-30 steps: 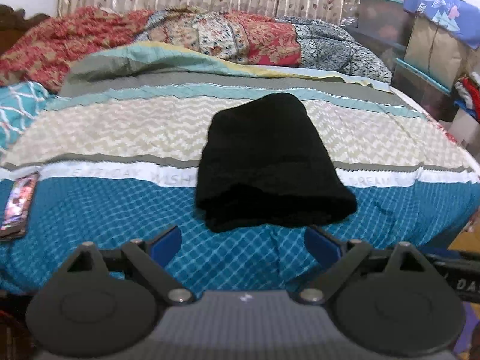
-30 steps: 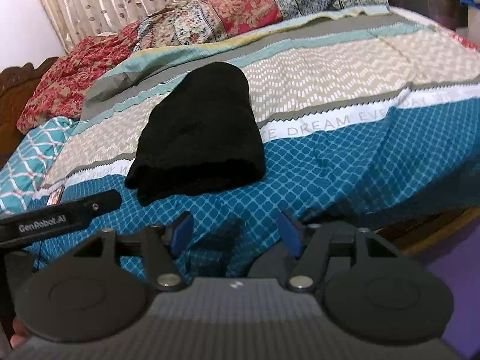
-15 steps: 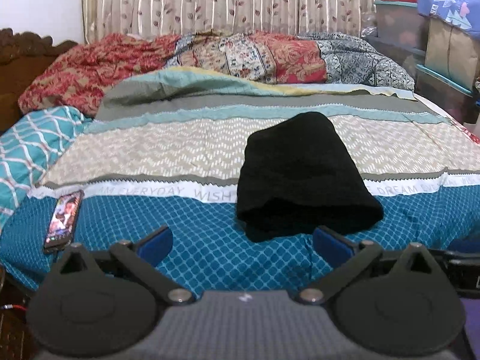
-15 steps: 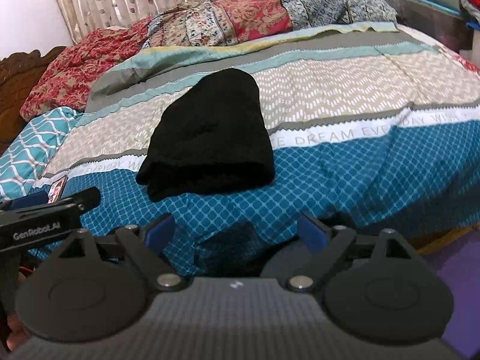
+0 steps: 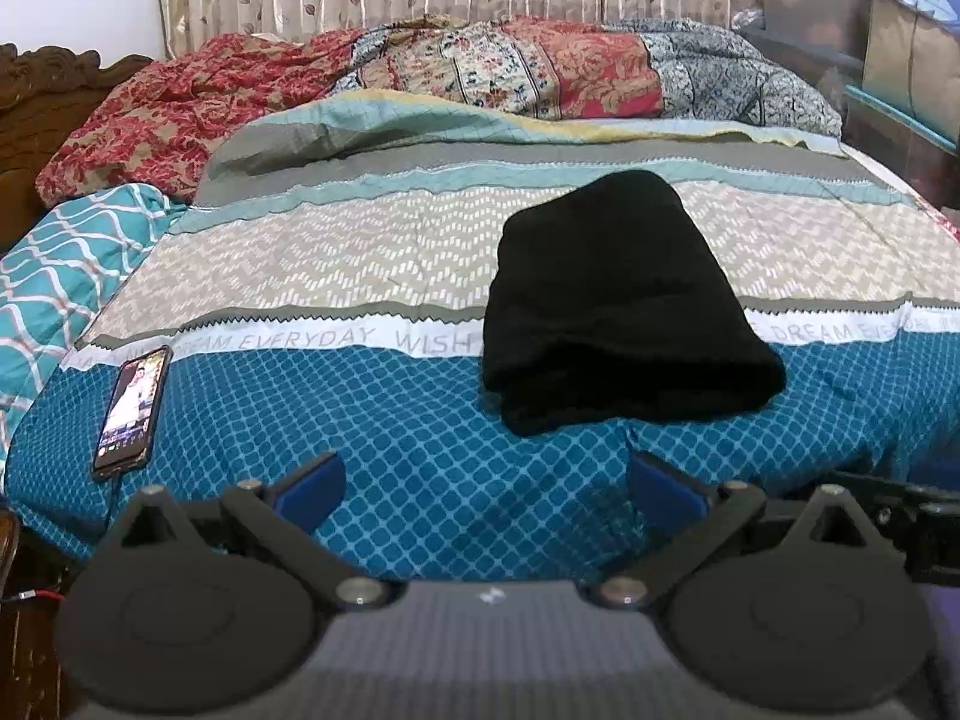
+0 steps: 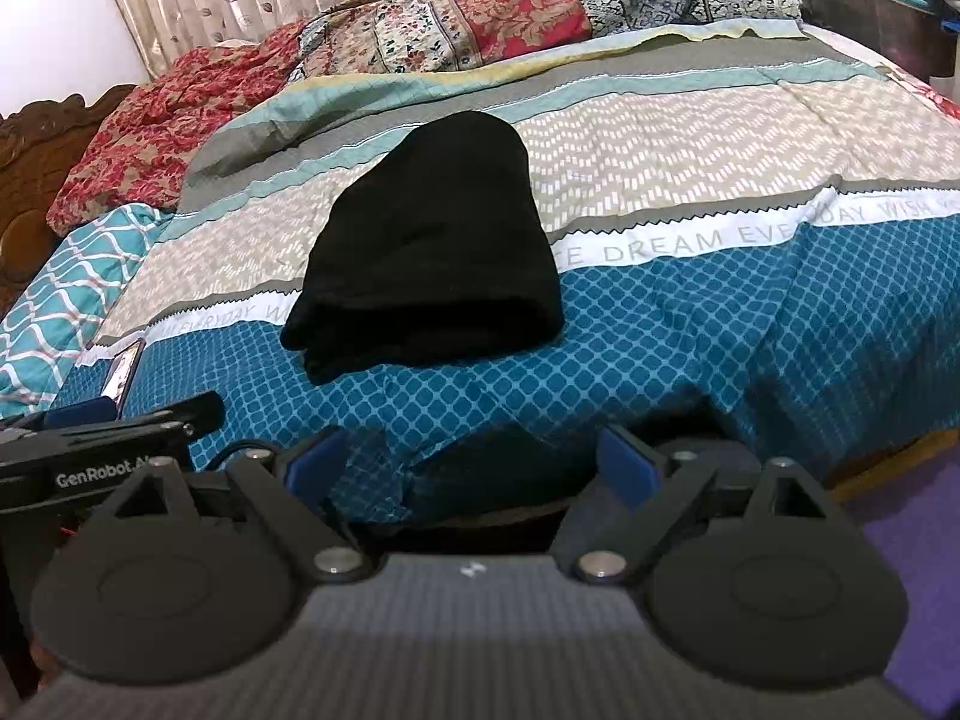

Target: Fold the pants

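Observation:
The black pants lie folded into a compact stack on the striped bedspread, seen also in the right wrist view as black pants. My left gripper hangs open over the bed's near edge, well short of the pants, with nothing between its blue pads. My right gripper is open too, at the bed's front edge, nothing between its fingers. In the right wrist view the left gripper's black body shows at the left.
A phone with a lit screen lies on the blue part of the bedspread at the left. Patterned pillows and quilts pile up at the head of the bed. Storage boxes stand at the right; a carved wooden bed frame is at the left.
Both grippers have drawn back from the pants. The right gripper's jaws have spread wider. The left wrist view has swung leftward, so the pants now sit further right and the phone shows fully.

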{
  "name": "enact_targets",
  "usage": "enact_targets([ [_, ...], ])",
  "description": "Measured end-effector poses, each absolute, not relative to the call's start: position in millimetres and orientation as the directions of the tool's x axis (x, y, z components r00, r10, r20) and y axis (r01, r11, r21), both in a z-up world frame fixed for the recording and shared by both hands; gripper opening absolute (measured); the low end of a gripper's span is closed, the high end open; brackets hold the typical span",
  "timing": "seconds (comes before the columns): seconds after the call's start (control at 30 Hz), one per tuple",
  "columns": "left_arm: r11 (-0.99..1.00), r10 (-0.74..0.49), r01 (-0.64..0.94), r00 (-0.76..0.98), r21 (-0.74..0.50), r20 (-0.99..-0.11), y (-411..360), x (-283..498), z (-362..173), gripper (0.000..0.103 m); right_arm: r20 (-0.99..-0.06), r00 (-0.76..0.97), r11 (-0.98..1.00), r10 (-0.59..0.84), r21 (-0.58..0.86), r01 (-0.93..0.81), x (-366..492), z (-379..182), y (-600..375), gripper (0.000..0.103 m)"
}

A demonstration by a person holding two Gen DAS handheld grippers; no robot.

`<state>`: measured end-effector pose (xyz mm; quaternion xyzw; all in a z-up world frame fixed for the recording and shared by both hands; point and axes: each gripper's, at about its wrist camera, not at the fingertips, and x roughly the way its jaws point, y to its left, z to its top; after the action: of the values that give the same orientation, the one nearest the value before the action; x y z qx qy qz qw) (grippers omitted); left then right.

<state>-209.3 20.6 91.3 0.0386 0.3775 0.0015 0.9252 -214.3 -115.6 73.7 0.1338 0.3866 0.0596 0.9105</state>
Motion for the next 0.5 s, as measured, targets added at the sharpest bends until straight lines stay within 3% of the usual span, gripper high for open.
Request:
enact_targets([
  [0.5,0.994,0.042,0.042,0.707,0.101,-0.706,20.3,-207.3,87.8,0.103,-0.703,0.675,0.948,0.224,0.317,0.014,-211.1,69.0,-125.3,0.092],
])
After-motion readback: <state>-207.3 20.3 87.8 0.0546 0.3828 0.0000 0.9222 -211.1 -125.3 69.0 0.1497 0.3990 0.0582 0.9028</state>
